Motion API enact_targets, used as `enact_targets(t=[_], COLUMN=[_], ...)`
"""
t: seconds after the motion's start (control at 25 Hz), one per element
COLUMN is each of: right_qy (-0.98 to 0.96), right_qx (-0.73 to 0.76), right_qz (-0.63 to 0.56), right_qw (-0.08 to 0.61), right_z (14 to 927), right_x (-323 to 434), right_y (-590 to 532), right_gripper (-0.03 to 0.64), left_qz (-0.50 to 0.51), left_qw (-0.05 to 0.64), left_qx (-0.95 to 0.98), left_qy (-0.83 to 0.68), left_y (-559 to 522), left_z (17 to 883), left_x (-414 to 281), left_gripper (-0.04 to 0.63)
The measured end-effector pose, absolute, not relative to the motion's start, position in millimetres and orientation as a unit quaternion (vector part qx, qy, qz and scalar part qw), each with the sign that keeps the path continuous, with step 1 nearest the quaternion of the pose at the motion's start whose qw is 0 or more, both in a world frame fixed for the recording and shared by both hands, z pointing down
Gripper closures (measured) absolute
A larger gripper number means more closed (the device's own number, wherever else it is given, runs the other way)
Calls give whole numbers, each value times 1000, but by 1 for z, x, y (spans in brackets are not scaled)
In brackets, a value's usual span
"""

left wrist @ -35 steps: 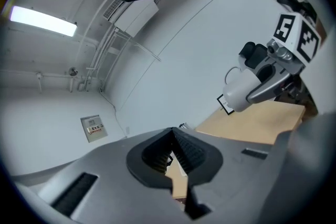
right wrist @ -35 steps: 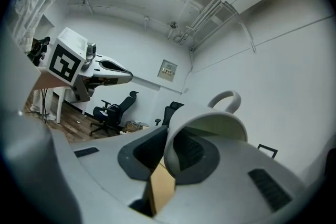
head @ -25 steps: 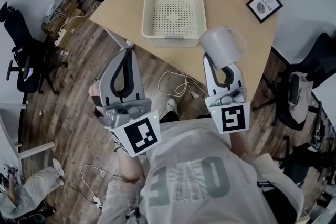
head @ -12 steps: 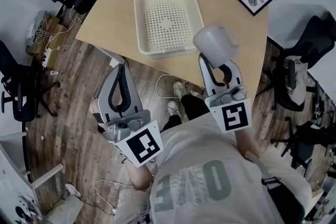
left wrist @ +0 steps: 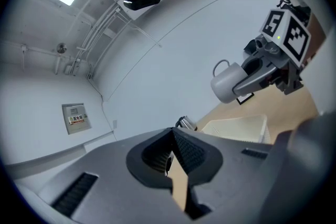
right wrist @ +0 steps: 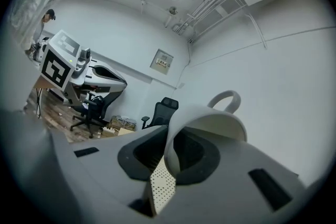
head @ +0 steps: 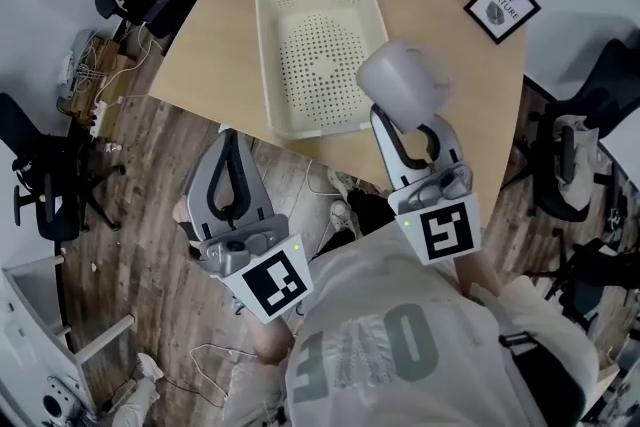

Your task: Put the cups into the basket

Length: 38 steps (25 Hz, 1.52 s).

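White plastic cup (head: 402, 83) is pinched by its wall in the right gripper (head: 388, 120). In the right gripper view the fingers (right wrist: 140, 153) clamp the rim, one outside and one inside the mouth. The handle (right wrist: 227, 98) sits beyond the tips.

- Cup is airborne, tilted, just past the fingertips, over the basket's (head: 268, 65) near right corner.
- Basket's perforated floor shows below and between the right fingers. It looks empty.
- Basket sits on the desk (head: 215, 30), ahead of both pairs of fingers.
- Left gripper (head: 228, 137) hangs off the desk over the wood floor, short of the basket. Its fingers are pressed together at the tips with nothing between them.
- No other cup is in view on the desk.

Judgement: this is the carry step, cup lifted and not yet delivered. The next move calls for carrying the cup further ahead and a little left of the fingers, over the middle of the basket. Then lower it close to the floor before spreading the fingers. The grip is on a thin rim edge, so the cup may swing or roll on release.
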State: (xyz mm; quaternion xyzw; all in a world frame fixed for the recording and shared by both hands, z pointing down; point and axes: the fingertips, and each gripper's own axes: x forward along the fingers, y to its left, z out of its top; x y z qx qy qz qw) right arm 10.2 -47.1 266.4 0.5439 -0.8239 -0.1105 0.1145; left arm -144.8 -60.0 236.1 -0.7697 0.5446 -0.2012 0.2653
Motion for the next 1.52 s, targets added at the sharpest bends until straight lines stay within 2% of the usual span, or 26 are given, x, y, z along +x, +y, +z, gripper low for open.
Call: enact_targets(t=[0.16, 0.24, 0.56, 0.88, 1.12, 1.36, 1.52], right_qy=[-815, -818, -838, -842, -813, -812, -809], right_qx=[535, 528, 505, 508, 574, 562, 530], right_qz=[-129, -129, -113, -50, 24, -13, -34], right_qw=[181, 189, 174, 173, 98, 160, 252], right_z=[284, 289, 298, 326, 308, 302, 313], right_x=[25, 28, 53, 57, 57, 42, 29], right_y=[-74, -87, -133, -148, -161, -174, -188], right_gripper=[584, 584, 584, 584, 584, 583, 583], left_qz=[-204, -216, -227, -228, -184, -152, -150], left_qw=[283, 282, 259, 280, 267, 276, 272], left_qx=[-781, -782, -793, -811, -837, -843, -843], left_qy=[518, 512, 502, 461, 440, 437, 439], left_y=[-96, -116, -184, -209, -238, -249, -255], left_z=[237, 239, 247, 255, 262, 245, 245], left_x=[-118, -113, -70, -38, -52, -66, -78], left_gripper=[586, 586, 586, 586, 586, 586, 586])
